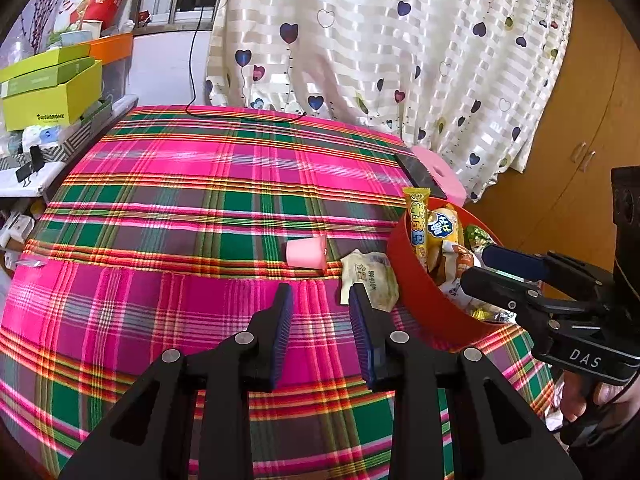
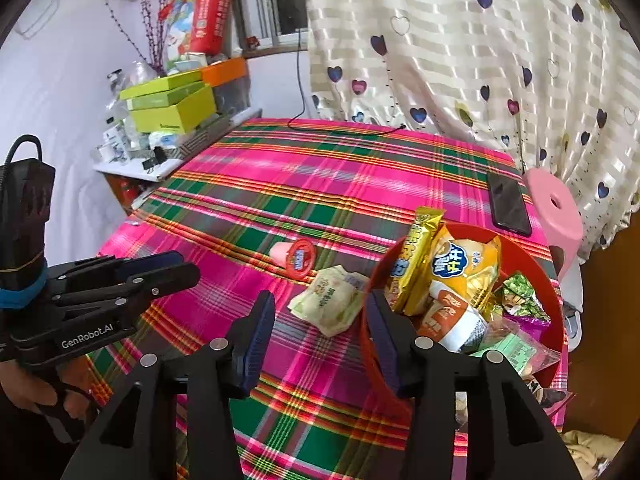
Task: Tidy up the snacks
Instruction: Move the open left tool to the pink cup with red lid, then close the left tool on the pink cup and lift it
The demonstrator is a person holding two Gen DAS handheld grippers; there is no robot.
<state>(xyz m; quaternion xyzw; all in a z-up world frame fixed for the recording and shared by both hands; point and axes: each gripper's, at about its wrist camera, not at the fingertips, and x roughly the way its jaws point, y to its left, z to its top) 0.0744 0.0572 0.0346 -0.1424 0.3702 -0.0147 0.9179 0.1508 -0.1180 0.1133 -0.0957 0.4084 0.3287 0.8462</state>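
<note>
Left gripper (image 1: 320, 304): fingers parted, nothing between them, above the plaid tablecloth (image 1: 192, 200).
Right gripper (image 2: 320, 312): fingers spread wide, holding nothing, right finger at the bowl's near rim.
Red bowl (image 2: 520, 248): near the cloth's right edge, filled with snack packets.
Pale green packet (image 2: 330, 304): flat on the cloth, just left of the bowl.
Pink jelly cup (image 2: 294, 258): on its side, near the packet.

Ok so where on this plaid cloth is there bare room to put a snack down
The widest bare stretch of the plaid cloth runs from the pink jelly cup back to the black cable and across to the phone. The near strip under the left gripper is bare too. It is crowded around the red bowl and the pale green packet.
</note>
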